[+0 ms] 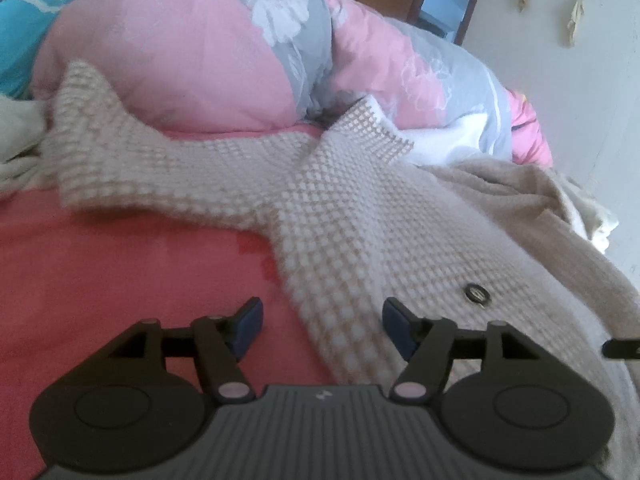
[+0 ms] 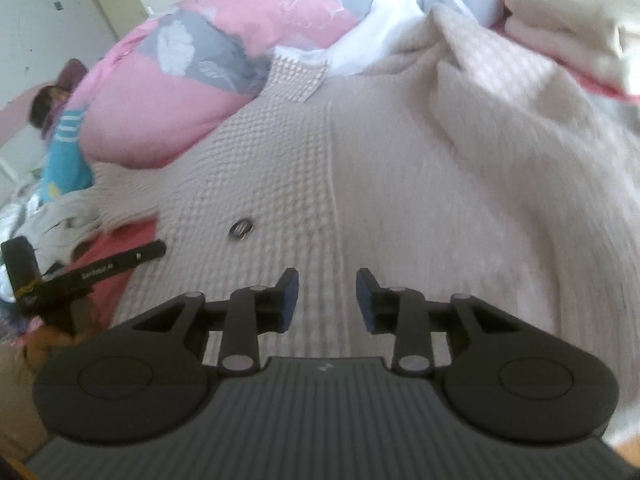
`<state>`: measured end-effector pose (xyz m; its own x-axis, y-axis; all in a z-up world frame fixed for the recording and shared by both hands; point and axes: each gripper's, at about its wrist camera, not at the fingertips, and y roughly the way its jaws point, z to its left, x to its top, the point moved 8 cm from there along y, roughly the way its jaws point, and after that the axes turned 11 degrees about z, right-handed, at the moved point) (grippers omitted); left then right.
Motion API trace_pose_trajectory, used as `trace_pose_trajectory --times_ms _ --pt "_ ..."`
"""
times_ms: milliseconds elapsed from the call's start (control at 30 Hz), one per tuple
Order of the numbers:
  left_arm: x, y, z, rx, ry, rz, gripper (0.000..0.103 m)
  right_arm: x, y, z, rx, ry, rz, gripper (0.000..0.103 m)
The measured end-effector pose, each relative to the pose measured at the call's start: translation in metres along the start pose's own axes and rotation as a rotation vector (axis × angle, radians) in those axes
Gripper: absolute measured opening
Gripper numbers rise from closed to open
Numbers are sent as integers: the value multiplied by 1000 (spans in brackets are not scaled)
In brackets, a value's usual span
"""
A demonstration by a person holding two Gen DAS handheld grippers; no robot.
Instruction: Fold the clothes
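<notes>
Getting ready to fold the cardigan (image 1: 360,216). Left gripper (image 1: 322,330) and right gripper (image 2: 327,300) both apart, holding nothing. Next, probably grab the sleeve (image 1: 120,160).

Colours and patterns, bed scene

Cream-and-beige waffle-knit cardigan (image 1: 340,208), small checked grid all over; plainer beige fuzzy panel to lower right of the left wrist view; one dark round metal button (image 1: 476,295) on it. Coral-red bedsheet (image 1: 120,264) fills lower left, faint darker blotches. Puffy quilt (image 1: 192,60) across the top: pink and grey blocks with white flower prints. Teal cloth with white stripes (image 1: 36,12) in upper left corner. Black grippers' fingers carry blue pads (image 2: 291,296). Off-white wall (image 1: 560,80), upper right.
</notes>
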<state>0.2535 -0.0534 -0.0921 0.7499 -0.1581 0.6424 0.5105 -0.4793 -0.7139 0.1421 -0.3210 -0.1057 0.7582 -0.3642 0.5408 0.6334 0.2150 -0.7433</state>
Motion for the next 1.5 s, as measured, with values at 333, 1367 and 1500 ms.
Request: trace_pose_trajectory --times_ms 333,1367,1500 --pt "-95 -80 -39 -78 4 5 69 -54 -9 -13 99 -43 22 34" --pt "-127 -91 -61 186 -11 -28 51 -44 -2 -6 80 -286 -102 4" --pt "-120 -102 -63 216 12 -83 51 -48 -4 -9 89 -276 -101 4"
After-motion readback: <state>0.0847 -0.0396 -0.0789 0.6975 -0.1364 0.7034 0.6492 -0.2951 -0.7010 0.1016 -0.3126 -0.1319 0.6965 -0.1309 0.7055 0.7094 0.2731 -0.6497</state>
